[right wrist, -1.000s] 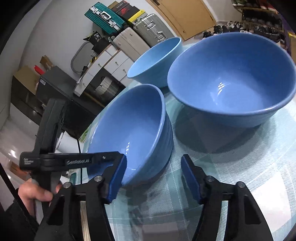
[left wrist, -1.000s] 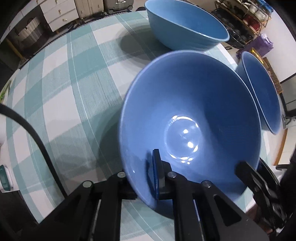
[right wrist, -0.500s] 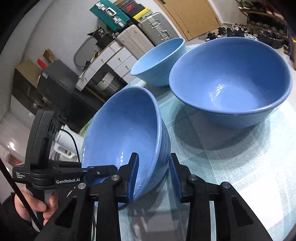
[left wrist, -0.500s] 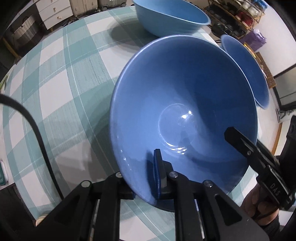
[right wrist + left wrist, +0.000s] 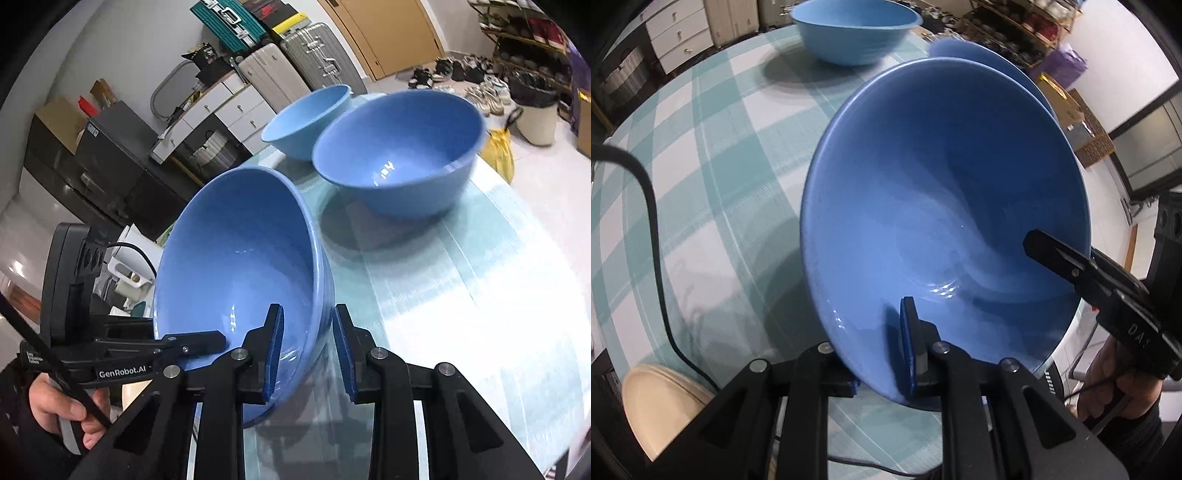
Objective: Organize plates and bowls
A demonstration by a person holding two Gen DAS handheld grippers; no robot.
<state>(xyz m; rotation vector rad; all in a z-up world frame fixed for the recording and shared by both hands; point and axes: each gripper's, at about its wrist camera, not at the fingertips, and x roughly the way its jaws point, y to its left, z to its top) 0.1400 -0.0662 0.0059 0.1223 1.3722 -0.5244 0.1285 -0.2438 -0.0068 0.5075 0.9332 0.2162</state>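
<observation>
Above the teal-checked round table (image 5: 701, 155), a tilted glossy blue ceramic bowl (image 5: 945, 206) hangs with its rim pinched by the left gripper (image 5: 882, 354) and straddled by the just-closing right gripper (image 5: 308, 354), clamped opposite.

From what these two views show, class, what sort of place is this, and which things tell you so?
Probably a lived-in home, likely a dining area: a round table with a teal-and-white checked cloth, stacked hard-shell suitcases by a white chest of drawers, and a crowded shoe rack.
</observation>
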